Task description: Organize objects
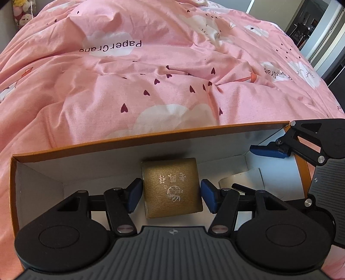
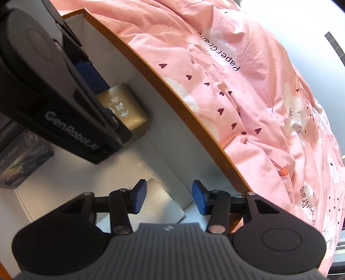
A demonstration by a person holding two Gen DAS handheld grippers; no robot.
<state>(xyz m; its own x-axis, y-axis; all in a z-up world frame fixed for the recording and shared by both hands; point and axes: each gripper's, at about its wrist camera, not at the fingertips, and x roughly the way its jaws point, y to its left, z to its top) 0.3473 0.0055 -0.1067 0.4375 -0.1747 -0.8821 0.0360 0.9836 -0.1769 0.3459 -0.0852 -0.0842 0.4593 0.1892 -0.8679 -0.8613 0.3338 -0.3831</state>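
A gold box (image 1: pixel 171 187) with silver characters sits inside an orange-edged cardboard box (image 1: pixel 151 136) with a white inside. My left gripper (image 1: pixel 171 195) has its blue pads at both sides of the gold box, seemingly closed on it, low in the cardboard box. The gold box also shows in the right wrist view (image 2: pixel 126 109), partly behind the left gripper's body. My right gripper (image 2: pixel 168 197) is open and empty at the right end of the cardboard box (image 2: pixel 172 90), above a white card (image 2: pixel 160 202).
The cardboard box lies on a bed with a rumpled pink duvet (image 1: pixel 151 75). A dark printed box (image 2: pixel 21 157) stands at the inside's left. The white card shows in the left wrist view (image 1: pixel 243 177). Plush toys (image 1: pixel 21 10) sit far left.
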